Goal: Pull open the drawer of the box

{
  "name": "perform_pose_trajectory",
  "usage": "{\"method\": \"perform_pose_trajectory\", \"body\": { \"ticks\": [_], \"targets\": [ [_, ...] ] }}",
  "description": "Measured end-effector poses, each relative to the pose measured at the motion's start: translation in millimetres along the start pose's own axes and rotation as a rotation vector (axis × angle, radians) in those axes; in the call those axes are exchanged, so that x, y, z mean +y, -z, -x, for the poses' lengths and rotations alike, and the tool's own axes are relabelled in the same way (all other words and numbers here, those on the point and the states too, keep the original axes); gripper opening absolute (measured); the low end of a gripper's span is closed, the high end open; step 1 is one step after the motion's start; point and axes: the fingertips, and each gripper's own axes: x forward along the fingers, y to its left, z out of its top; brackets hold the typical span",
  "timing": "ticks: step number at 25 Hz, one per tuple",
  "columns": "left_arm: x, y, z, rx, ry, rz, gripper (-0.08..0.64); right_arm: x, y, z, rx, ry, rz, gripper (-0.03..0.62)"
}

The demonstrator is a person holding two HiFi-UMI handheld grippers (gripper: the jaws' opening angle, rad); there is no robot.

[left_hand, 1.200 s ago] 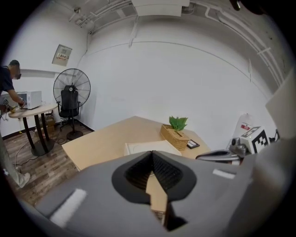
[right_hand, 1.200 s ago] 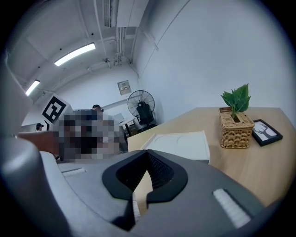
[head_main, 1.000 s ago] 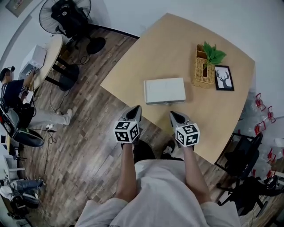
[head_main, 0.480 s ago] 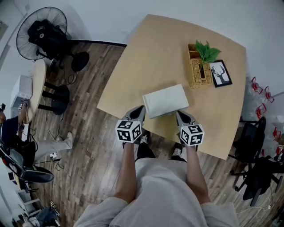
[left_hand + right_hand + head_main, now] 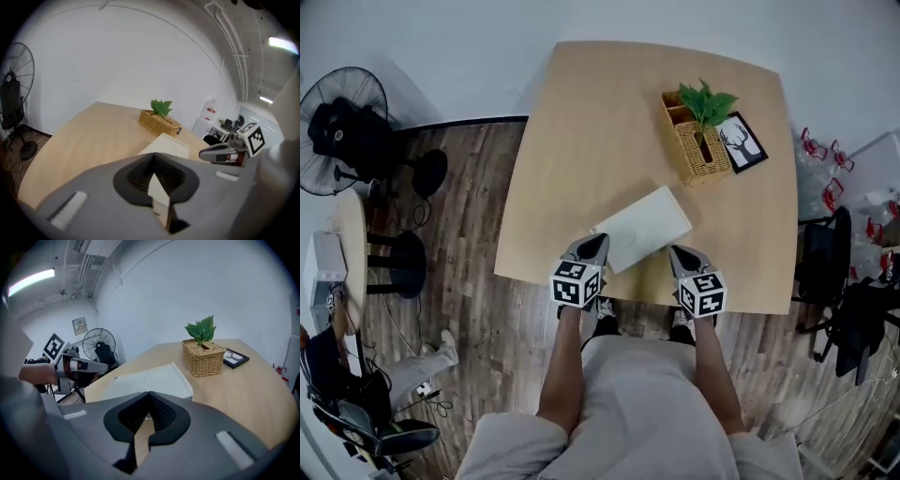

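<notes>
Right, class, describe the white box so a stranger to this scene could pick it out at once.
Find the light wooden table and go to its near edge, by the person. The white box lies there, just beyond the left gripper and right gripper. It is flat, plain and white, unlike the wicker basket with a plant and the dark picture frame farther back.

Right gripper (image 5: 149, 397): jaws together at the tips, nothing between them, only a thin sliver of table (image 5: 243, 394) showing through lower down. White box (image 5: 150, 379) lies flat on the wood just past the tips, faint circle on its lid. Wicker basket (image 5: 204, 359) with green plant (image 5: 201, 329) sits to the right of the box, apart from it. Black picture frame (image 5: 236, 358) lies flat near the basket. Left gripper (image 5: 101, 366) hovers at the box's left edge. Fan (image 5: 98, 345) stands behind.
</notes>
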Motion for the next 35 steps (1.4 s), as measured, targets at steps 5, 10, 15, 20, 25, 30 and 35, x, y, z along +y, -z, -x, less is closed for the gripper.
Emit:
{"method": "perform_pose_trajectory", "body": {
  "ticks": [5, 10, 15, 20, 25, 30, 35],
  "targets": [
    [-0.9, 16.7, -22.7, 0.078, 0.091, -0.109, 0.052, -4.1, 13.0, 0.5, 0.001, 0.077, -0.044, 0.002],
    [-5.6, 27.8, -41.8, 0.143, 0.168, -0.23, 0.052, -3.6, 26.3, -1.1, 0.001, 0.132, -0.085, 0.003],
    [-9.4, 41.4, -51.8, 0.206, 0.231, -0.343, 0.052, -0.6, 37.3, -0.1, 0.005, 0.168, -0.098, 0.002],
    [-14.6, 43.5, -50.7, 0.226, 0.268, -0.374, 0.052, -0.2, 47.1, -2.0, 0.025, 0.183, -0.066, 0.003],
    [-18.8, 44.5, -49.2, 0.274, 0.268, -0.405, 0.052, 3.2, 54.2, -8.2, 0.056, 0.173, -0.023, 0.003],
    [-21.0, 44.8, -48.6, 0.275, 0.271, -0.406, 0.052, 4.7, 61.4, -14.5, 0.061, 0.142, -0.007, 0.003],
    [-20.2, 45.4, -49.3, 0.27, 0.263, -0.389, 0.052, 11.2, 66.9, -21.5, 0.077, 0.092, 0.029, 0.003]
  ]
}}
